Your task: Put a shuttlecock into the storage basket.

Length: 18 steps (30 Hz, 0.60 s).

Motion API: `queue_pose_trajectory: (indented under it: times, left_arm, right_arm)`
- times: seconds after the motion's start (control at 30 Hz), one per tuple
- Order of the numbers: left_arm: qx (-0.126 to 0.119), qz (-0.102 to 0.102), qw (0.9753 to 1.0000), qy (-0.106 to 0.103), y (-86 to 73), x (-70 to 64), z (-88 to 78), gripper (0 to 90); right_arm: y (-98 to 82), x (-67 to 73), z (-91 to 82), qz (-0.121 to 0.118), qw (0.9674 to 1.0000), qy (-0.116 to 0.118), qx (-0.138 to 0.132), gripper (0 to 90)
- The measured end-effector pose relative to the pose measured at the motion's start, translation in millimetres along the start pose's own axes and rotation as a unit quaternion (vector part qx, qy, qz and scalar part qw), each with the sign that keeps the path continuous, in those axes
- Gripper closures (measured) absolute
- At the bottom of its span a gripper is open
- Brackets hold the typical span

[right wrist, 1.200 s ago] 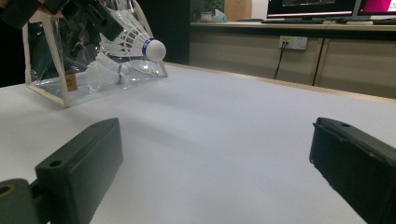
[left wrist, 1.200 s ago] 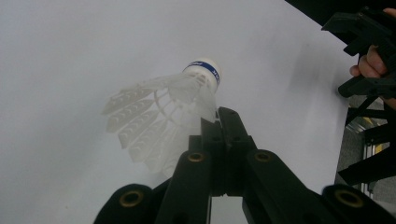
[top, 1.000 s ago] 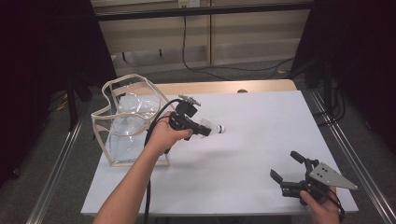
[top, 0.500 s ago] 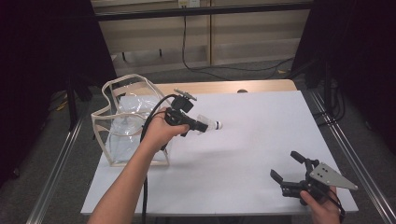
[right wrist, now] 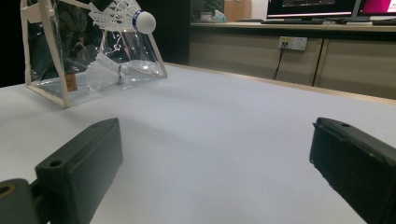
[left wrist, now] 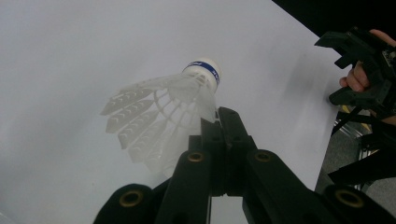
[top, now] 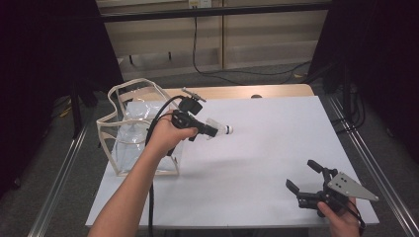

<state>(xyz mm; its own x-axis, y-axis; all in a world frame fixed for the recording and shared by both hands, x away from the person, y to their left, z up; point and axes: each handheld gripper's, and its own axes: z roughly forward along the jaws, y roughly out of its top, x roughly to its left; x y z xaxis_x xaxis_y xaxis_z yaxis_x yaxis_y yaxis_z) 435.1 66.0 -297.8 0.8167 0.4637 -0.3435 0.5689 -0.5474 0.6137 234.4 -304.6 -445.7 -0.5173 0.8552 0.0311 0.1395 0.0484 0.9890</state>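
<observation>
Change: left tool (top: 211, 131) with shuttlecock (top: 219, 129) has shifted slightly toward the clear bag (top: 129, 133) | Left tool: jaws clamped on the shuttlecock's skirt, held above the white worktop (top: 276, 148), cork pointing away from bag | Right tool (top: 305, 181): jaws wide apart, nothing between, resting at worktop's near right corner | Bag: 1 shuttlecock inside (right wrist: 105, 73).
</observation>
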Motion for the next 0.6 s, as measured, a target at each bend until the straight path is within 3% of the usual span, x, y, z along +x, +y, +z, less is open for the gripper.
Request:
queue_pose_trajectory:
  times: [0.6]
  left_arm:
    - [0.006,-0.003,1.0,0.003,9.9,2.8,-18.0,90.0]
  right_arm:
    - [-0.2,0.3,0.2,0.004,1.0,0.002,0.0,2.4]
